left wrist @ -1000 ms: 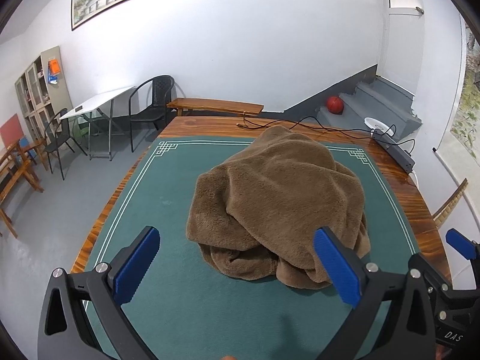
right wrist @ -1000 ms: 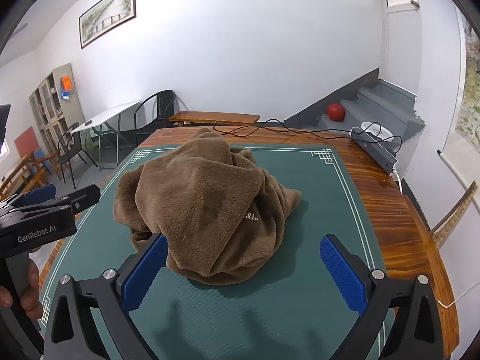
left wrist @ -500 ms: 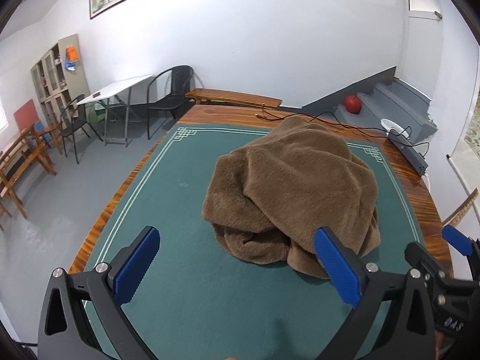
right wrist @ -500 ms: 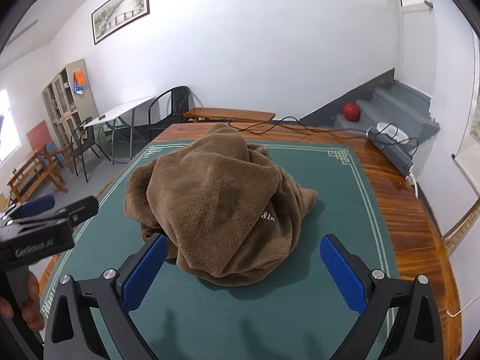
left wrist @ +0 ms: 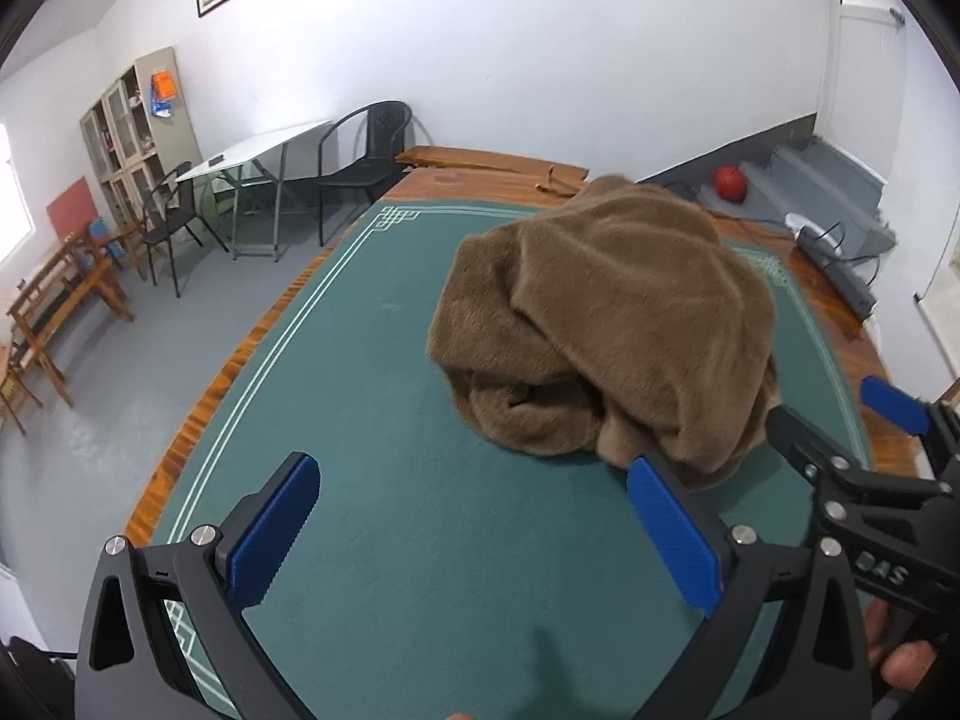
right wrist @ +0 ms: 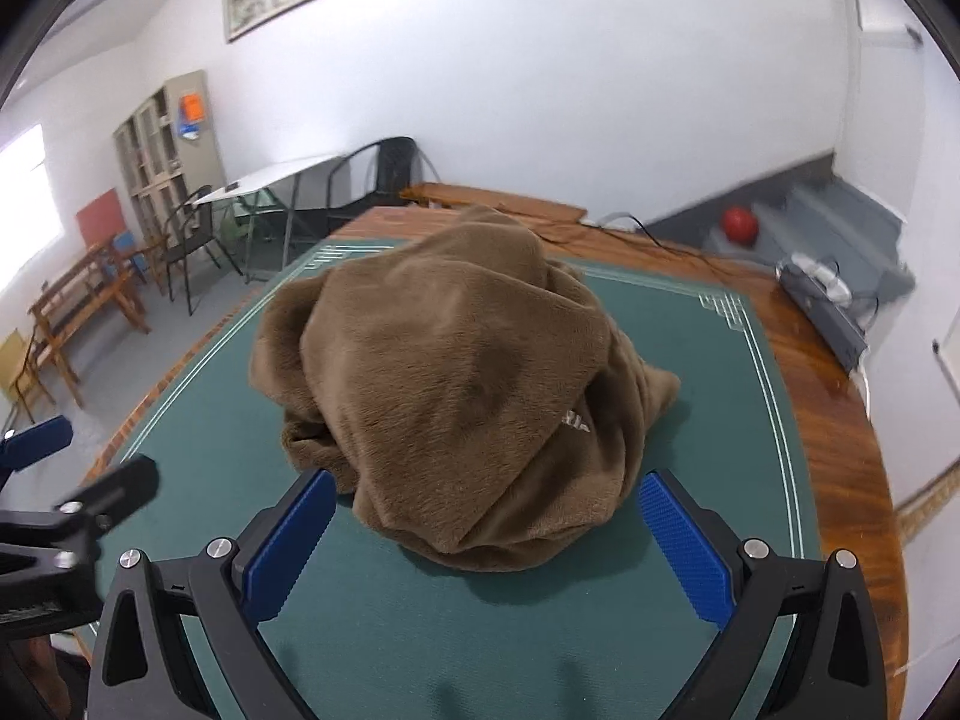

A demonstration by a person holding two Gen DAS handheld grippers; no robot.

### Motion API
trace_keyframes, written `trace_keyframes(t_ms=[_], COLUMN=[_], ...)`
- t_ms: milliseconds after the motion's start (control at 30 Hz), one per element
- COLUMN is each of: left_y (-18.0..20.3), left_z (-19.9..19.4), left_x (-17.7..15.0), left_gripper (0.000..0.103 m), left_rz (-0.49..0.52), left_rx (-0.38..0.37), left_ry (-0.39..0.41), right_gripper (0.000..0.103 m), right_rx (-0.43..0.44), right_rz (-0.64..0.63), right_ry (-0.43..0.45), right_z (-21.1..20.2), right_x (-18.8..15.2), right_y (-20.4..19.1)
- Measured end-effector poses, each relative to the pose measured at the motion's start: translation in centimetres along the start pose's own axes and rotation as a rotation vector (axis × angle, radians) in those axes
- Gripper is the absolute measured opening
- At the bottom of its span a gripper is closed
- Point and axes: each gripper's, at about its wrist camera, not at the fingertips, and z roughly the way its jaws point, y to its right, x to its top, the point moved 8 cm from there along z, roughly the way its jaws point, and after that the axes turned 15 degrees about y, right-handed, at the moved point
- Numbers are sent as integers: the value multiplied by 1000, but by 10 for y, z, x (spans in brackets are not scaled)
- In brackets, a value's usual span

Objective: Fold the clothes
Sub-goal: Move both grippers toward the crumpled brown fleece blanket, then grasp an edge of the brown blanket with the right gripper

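Observation:
A brown fleece garment [left wrist: 606,324] lies in a crumpled heap on the green mat [left wrist: 372,408]; small white lettering shows on its right side [right wrist: 576,420]. My left gripper [left wrist: 474,525] is open, held above the mat short of the heap's near-left edge, its right finger [left wrist: 672,534] close to the cloth. My right gripper [right wrist: 489,540] is open too, its blue pads either side of the heap's near edge [right wrist: 480,516] without gripping it. The right gripper [left wrist: 840,468] also shows at the right of the left wrist view, and the left gripper [right wrist: 60,504] at the left of the right wrist view.
The mat covers a wooden table [right wrist: 840,420] with cables and a grey power strip [right wrist: 828,318] along its right side. Chairs [left wrist: 360,174], a white folding table [left wrist: 252,150], benches, a cabinet and steps with a red ball [left wrist: 730,183] stand beyond.
Both grippers have come closer to the heap. The left wrist view has swung left, so the garment now sits to its right. The heap itself has not moved.

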Motion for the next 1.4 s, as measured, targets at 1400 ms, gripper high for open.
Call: trace_keyframes(t_ms=[1400], left_y=[-59], left_z=[61], left_x=[-48], left_gripper=[103], left_rz=[-192], left_rx=[-14], left_ry=[-199], right_gripper=[103], right_rx=[0], right_rz=[206], right_ry=[-47], right_z=[13], right_x=[-33], right_y=[46])
